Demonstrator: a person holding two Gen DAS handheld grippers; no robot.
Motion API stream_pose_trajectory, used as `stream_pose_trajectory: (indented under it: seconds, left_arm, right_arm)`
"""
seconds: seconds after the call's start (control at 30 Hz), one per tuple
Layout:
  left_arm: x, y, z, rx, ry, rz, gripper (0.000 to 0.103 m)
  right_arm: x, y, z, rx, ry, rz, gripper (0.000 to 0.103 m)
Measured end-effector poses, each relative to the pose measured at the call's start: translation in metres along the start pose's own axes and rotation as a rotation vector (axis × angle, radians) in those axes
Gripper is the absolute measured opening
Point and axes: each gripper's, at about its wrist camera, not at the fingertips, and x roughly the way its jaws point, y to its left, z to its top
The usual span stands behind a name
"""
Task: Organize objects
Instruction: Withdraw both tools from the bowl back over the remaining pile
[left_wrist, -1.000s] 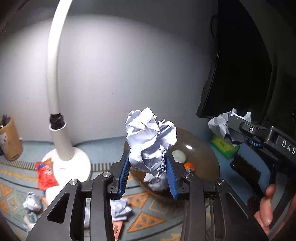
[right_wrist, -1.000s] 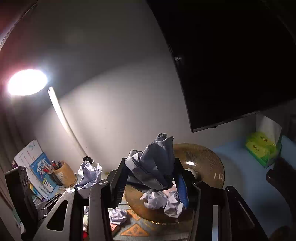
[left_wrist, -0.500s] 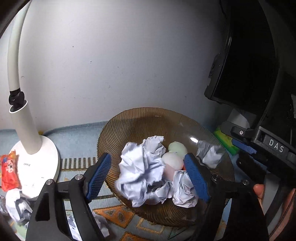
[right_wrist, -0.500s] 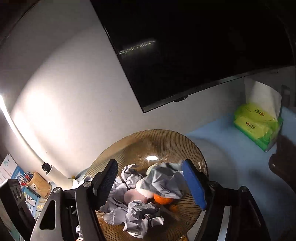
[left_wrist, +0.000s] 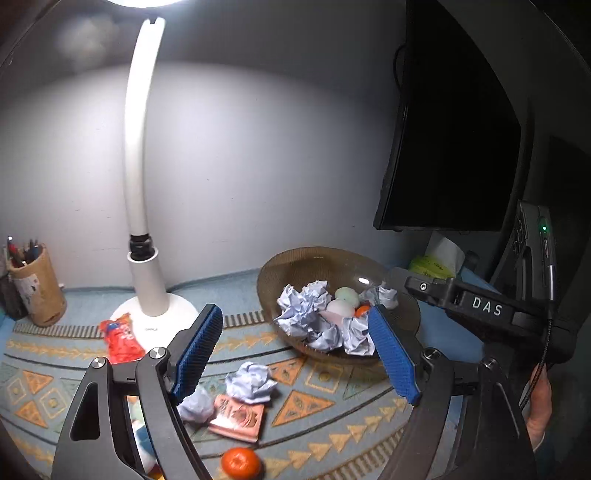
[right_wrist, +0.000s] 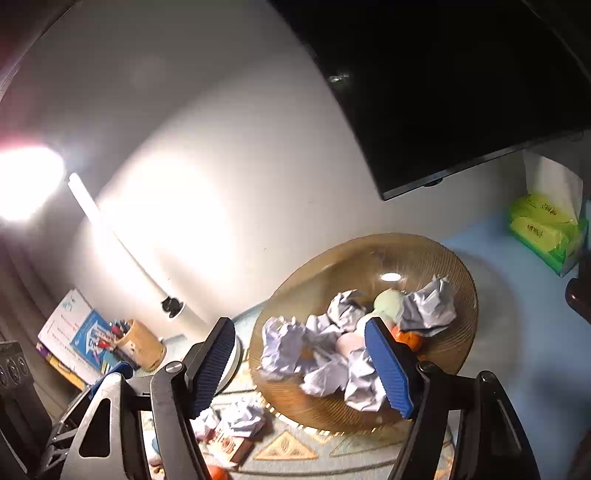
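Observation:
A brown ribbed glass bowl (left_wrist: 314, 260) (right_wrist: 410, 251) stands on the patterned mat and holds several crumpled paper balls (left_wrist: 303, 304) (right_wrist: 282, 345), two pale eggs and an orange. My left gripper (left_wrist: 294, 309) hangs back from the bowl's near left side, jaws opening, nothing between the blue pads. My right gripper (right_wrist: 299, 321) hovers in front of the bowl, jaws also opening and empty. Another paper ball (left_wrist: 251, 380) (right_wrist: 243, 417) lies on the mat by a pink packet (left_wrist: 240, 417). An orange (left_wrist: 240, 461) sits nearest me.
A white desk lamp (left_wrist: 147, 284) stands left of the bowl, with a red snack packet (left_wrist: 120, 338) at its base and a pen holder (left_wrist: 37, 288) far left. A dark monitor (left_wrist: 443, 147) hangs at the right, a green tissue pack (right_wrist: 543, 229) below it.
Both grippers were shut on crumpled paper balls; they opened over the bowl and the balls now lie in it. Both have since drawn back from the bowl.

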Motion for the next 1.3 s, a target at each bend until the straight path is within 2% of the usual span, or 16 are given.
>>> stream_pose_trajectory:
  seconds: [0.1,0.23,0.33,0.47,0.57,0.63,0.67,0.73,0.93,1.0,1.07,1.13,1.23,1.3]
  left_arm:
    - [-0.039,0.024,-0.015,-0.037,-0.022,0.058,0.094]
    - [-0.077,0.072,-0.046,-0.103,-0.001,0.124,0.094]
    - [-0.084,0.105,-0.079,-0.15,0.048,0.179,0.094]
    - [-0.08,0.14,-0.123,-0.207,0.121,0.199,0.094]
    - [-0.068,0.148,-0.147,-0.215,0.168,0.212,0.094]
    - [-0.061,0.149,-0.158,-0.217,0.199,0.211,0.094]
    - [-0.059,0.148,-0.157,-0.212,0.212,0.206,0.093]
    - [-0.063,0.143,-0.156,-0.192,0.179,0.197,0.093]
    - [-0.058,0.138,-0.151,-0.15,0.206,0.177,0.093]
    - [-0.056,0.134,-0.14,-0.101,0.225,0.163,0.095]
    - [-0.052,0.129,-0.127,-0.029,0.247,0.097,0.097]
    - [-0.048,0.124,-0.113,0.058,0.235,0.082,0.098]
    - [-0.033,0.126,-0.099,0.124,0.239,0.081,0.098]
    - [-0.017,0.129,-0.096,0.16,0.268,0.081,0.098]
  right_arm:
    - [-0.006,0.032,-0.03,-0.067,0.053,0.037,0.076]
    - [-0.001,0.063,-0.076,-0.13,0.134,0.092,0.077]
    - [0.009,0.08,-0.112,-0.19,0.177,0.092,0.078]
    - [0.028,0.093,-0.144,-0.255,0.195,0.078,0.078]
    - [0.04,0.094,-0.159,-0.265,0.21,0.073,0.078]
    - [0.053,0.094,-0.166,-0.276,0.266,0.051,0.078]
    - [0.056,0.094,-0.167,-0.276,0.277,0.043,0.078]
    - [0.055,0.095,-0.167,-0.277,0.264,0.048,0.077]
    - [0.059,0.097,-0.167,-0.286,0.292,0.01,0.077]
    - [0.069,0.099,-0.168,-0.254,0.372,0.012,0.077]
    - [0.075,0.1,-0.168,-0.21,0.427,0.051,0.077]
    - [0.076,0.108,-0.166,-0.231,0.415,0.051,0.077]
    - [0.076,0.122,-0.164,-0.313,0.37,-0.002,0.076]
    - [0.079,0.126,-0.165,-0.337,0.364,-0.015,0.067]
